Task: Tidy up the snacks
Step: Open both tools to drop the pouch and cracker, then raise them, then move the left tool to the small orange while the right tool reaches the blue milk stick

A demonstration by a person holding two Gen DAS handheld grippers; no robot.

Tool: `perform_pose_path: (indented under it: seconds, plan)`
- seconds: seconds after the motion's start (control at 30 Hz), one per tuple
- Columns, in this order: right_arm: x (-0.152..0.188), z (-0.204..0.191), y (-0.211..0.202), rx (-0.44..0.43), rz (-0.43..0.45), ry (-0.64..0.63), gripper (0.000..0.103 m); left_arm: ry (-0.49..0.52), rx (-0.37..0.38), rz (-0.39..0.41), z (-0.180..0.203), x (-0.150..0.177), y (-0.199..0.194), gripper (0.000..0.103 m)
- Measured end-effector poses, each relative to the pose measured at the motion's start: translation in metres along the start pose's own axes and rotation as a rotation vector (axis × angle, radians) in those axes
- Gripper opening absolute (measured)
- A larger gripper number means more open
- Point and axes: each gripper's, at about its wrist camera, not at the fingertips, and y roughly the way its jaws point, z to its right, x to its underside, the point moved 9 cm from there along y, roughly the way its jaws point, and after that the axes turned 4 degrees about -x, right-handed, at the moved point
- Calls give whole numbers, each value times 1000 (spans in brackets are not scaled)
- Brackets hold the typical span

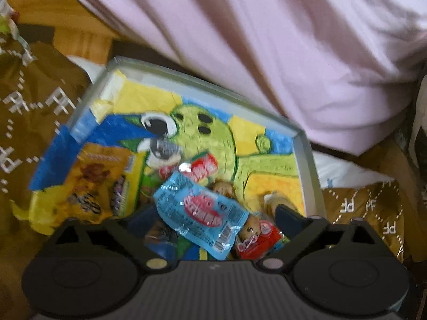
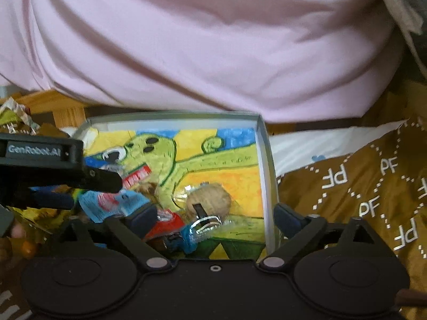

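Note:
A shallow white box (image 1: pixel 307 157) with a green cartoon drawing on its floor holds several snacks; it also shows in the right wrist view (image 2: pixel 263 160). My left gripper (image 1: pixel 210 216) is open just above a light blue packet (image 1: pixel 197 208), beside a red packet (image 1: pixel 256 237) and a yellow bag (image 1: pixel 88 184). My right gripper (image 2: pixel 216 213) is open, straddling the box's right wall, over a clear-wrapped round brown pastry (image 2: pixel 210 200) and a red packet (image 2: pixel 165 226). The left gripper (image 2: pixel 104 181) shows in the right wrist view above the light blue packet (image 2: pixel 117 202).
A brown blanket with a white PF pattern (image 2: pixel 360 192) lies around the box, over a white sheet (image 2: pixel 307 149). A person's pink shirt (image 1: pixel 267 40) fills the far side. A wooden frame (image 1: pixel 80 32) stands at the far left.

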Motion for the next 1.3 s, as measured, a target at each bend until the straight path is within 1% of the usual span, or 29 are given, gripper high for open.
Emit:
perform_pose_path:
  seconds: [0.13,0.23,0.37,0.47,0.53,0.73,0.97,1.1,1.2,1.3]
  plan:
    - [-8,-4,-26,-4,64,9,102,13,-22,83,-2,-9,-30,103]
    - [-13,-6,-48,-14,112,18,102,37,-49,154,-4,-13,-57,103]
    - [-22,-11,-83,-23,191,34,102,98,-79,241,-6,-12,-95,103]
    - [-24,-16,-107,-36,239,48,102,132,-104,281,-9,-6,-120,103]
    - [-23,-19,-124,-39,263,52,102,150,-120,294,-12,2,-136,103]
    - [-3,-27,-165,-47,262,62,102,186,-159,309,-32,37,-177,103]
    - [24,-41,-204,-44,241,48,102,175,-212,261,-61,75,-207,103]
    - [41,-48,-215,-43,195,45,102,183,-238,238,-72,92,-215,103]
    - [54,-53,-218,-32,143,44,102,177,-240,217,-78,104,-218,103]
    - [63,-60,-220,-30,115,31,102,161,-243,198,-81,112,-219,103]
